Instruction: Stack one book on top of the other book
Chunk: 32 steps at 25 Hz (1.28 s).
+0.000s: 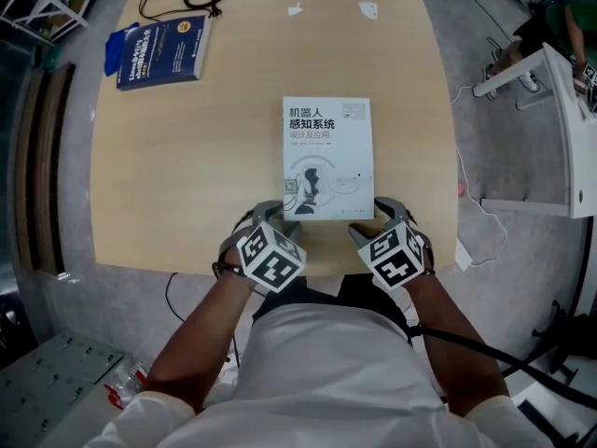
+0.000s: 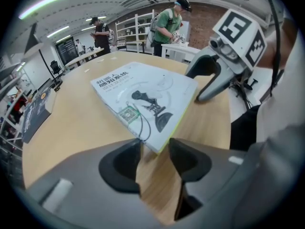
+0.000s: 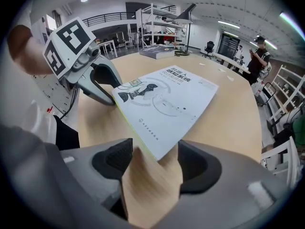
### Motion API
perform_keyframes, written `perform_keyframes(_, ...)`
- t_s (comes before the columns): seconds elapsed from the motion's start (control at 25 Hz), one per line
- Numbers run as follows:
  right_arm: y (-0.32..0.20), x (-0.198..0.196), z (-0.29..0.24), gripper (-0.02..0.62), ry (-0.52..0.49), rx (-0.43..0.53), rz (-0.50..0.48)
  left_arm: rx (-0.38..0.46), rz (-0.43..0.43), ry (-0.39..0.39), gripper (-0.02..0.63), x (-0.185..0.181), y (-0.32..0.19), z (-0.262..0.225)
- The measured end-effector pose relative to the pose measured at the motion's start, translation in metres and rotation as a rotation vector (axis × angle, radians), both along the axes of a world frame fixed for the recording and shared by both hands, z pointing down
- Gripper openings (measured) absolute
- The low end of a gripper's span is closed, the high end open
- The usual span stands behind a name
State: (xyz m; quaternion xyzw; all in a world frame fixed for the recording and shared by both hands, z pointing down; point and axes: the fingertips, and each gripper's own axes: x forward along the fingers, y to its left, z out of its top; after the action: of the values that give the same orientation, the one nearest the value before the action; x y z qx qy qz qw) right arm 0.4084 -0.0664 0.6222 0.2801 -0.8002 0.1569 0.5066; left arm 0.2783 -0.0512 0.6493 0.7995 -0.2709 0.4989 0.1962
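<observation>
Wooden table (image 1: 187, 175), two books: white book (image 1: 327, 157), blue book (image 1: 160, 51); left tongs (image 2: 155, 147), right tongs (image 3: 155, 149).

Blue book (image 1: 160, 51) title too small to read. Cable (image 1: 215, 8) runs off the top edge. Scraps (image 1: 368, 9) too small to identify.

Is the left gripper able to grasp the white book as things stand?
Probably yes: the left gripper is open, a corner of the white book lies between its jaws, and nothing blocks it.

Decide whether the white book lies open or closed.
Closed: the white book lies flat on the table, front cover up, no pages spread.
</observation>
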Motion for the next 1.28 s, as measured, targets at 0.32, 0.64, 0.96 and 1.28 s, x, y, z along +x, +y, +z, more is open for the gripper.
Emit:
perform_keyframes(0.32,-0.0005,0.0000,0.0005,0.283,0.014,0.005,0.009,0.004,0.010,-0.032,0.202,-0.0019,0.0001,0.0014)
perform_keyframes(0.64,0.0004,0.0015,0.0014,0.264,0.020,-0.002,0.011,0.008,0.010,-0.046,0.192,-0.0032,-0.0010,0.0017)
perform_keyframes(0.96,0.0008,0.0025,0.0037,0.252,0.025,-0.001,0.001,0.020,0.026,-0.082,0.186,-0.0051,-0.0016,0.0026)
perform_keyframes(1.28,0.0010,0.0037,0.0045,0.251,0.030,0.000,-0.018,0.031,0.028,-0.104,0.178,-0.0057,-0.0012,0.0021)
